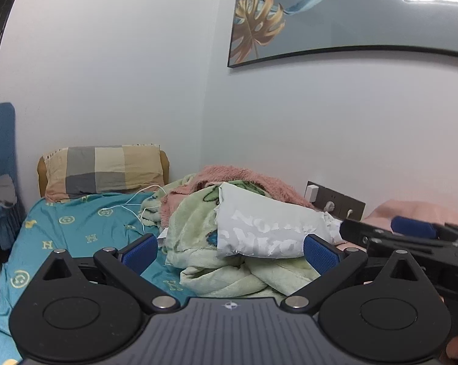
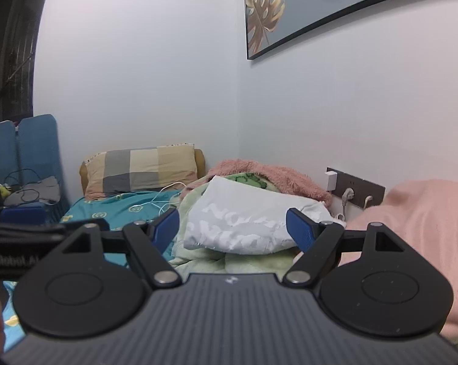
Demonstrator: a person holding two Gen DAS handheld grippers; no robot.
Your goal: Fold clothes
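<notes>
Left gripper [image 1: 230, 254]: up over the bed, jaws spread wide, blue pads [image 1: 140, 251] bare, nothing between them.
Right gripper [image 2: 232, 228]: same story, jaws wide apart and empty, level with its partner; its dark frame pokes into the right edge of the left wrist view.
White garment [image 1: 265, 231]: the one to watch, a pale top with cracked white lettering, lying crumpled on the heap straight ahead of both grippers, clear of both sets of pads.
Green blanket [image 1: 229, 279]: fleecy, rumpled, spread under the white garment.
Pink fluffy blanket [image 1: 244, 179]: bunched behind the heap, against the wall.
Pink cloth [image 2: 420, 228]: smooth, filling the right side, just beside the right gripper.
Teal bedsheet [image 1: 77, 231]: yellow print, open on the left.
Checked pillow [image 2: 140, 167]: at the head of the bed, in the corner.
White cable [image 2: 165, 197]: trailing across the sheet near the pillow.
Wall socket panel [image 2: 356, 188]: plugs in, behind the heap.
Framed leaf picture [image 1: 320, 15]: hanging high on the wall.
</notes>
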